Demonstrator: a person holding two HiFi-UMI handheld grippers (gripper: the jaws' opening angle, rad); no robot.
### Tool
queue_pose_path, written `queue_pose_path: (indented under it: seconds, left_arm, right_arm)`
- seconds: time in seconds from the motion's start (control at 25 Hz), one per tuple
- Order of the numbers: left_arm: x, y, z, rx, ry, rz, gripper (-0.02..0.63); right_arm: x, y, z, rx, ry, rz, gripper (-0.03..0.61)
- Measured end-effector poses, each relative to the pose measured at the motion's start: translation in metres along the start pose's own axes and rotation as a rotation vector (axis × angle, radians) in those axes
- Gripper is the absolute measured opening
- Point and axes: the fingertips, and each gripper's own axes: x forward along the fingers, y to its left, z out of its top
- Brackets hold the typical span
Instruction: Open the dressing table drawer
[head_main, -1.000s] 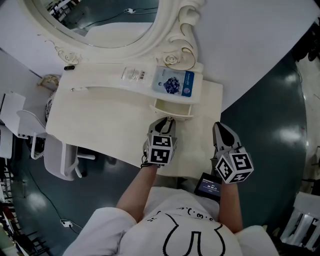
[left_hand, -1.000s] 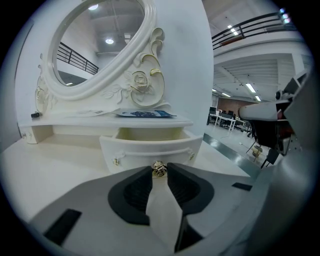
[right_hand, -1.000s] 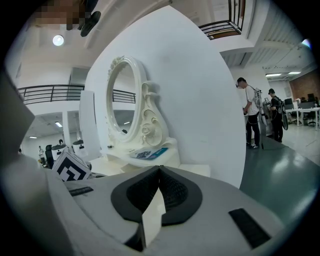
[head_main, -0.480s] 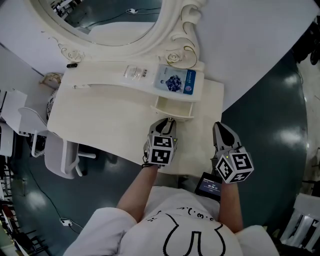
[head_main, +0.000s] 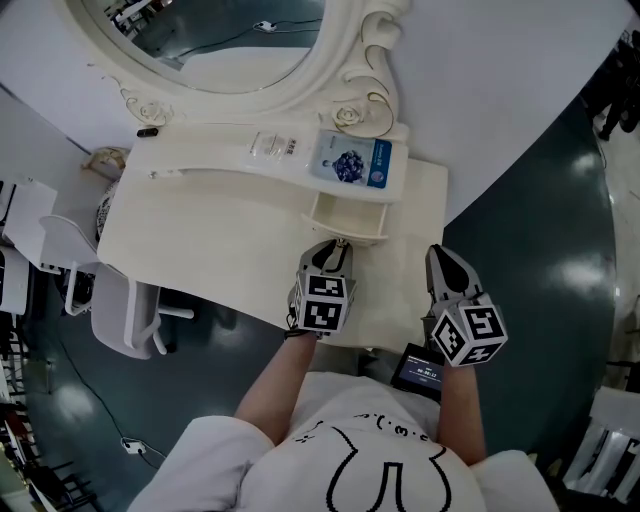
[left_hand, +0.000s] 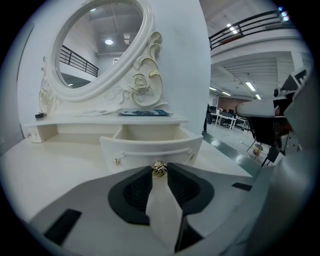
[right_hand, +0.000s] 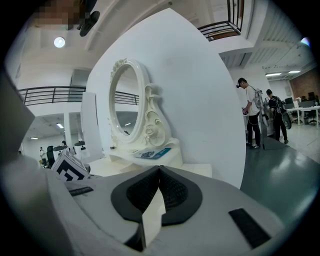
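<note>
The cream dressing table has a small curved drawer under its raised shelf, and it stands pulled out with its inside showing. My left gripper reaches to the drawer front and is shut on its little gold knob, which sits pinched between the black pads. My right gripper hovers over the table's right end, apart from the drawer. Its jaws are shut with the tips touching and nothing between them.
An oval mirror in a carved white frame stands behind the shelf, on which a blue packet lies. A white chair is at the table's left. A small dark device hangs at my waist. Two people stand far right.
</note>
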Motion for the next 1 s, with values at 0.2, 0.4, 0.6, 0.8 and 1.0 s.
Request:
queue_pose_path:
  seconds: [0.2,0.4,0.6,0.8,1.0]
  left_arm:
    - [-0.001,0.0,-0.002,0.003,0.005,0.001,0.112]
    - [0.0,-0.001,-0.002,0.013,0.014,0.008,0.203]
    - [-0.004,-0.002,0.004,0.017,-0.007,0.014,0.264]
    - [-0.012,0.0,0.008,0.018,-0.01,0.022,0.275]
    - [-0.023,0.007,0.02,0.031,-0.035,0.024,0.275]
  right_arm:
    - [-0.001,-0.001,0.002,0.009,-0.012,-0.003,0.017]
    - [-0.003,-0.001,0.005,0.017,-0.023,-0.006,0.017]
    - [-0.005,-0.004,0.011,0.022,-0.039,-0.004,0.017]
    - [-0.005,-0.003,0.018,0.018,-0.049,0.01,0.017]
    - [0.001,0.0,0.027,0.007,-0.061,0.031,0.017]
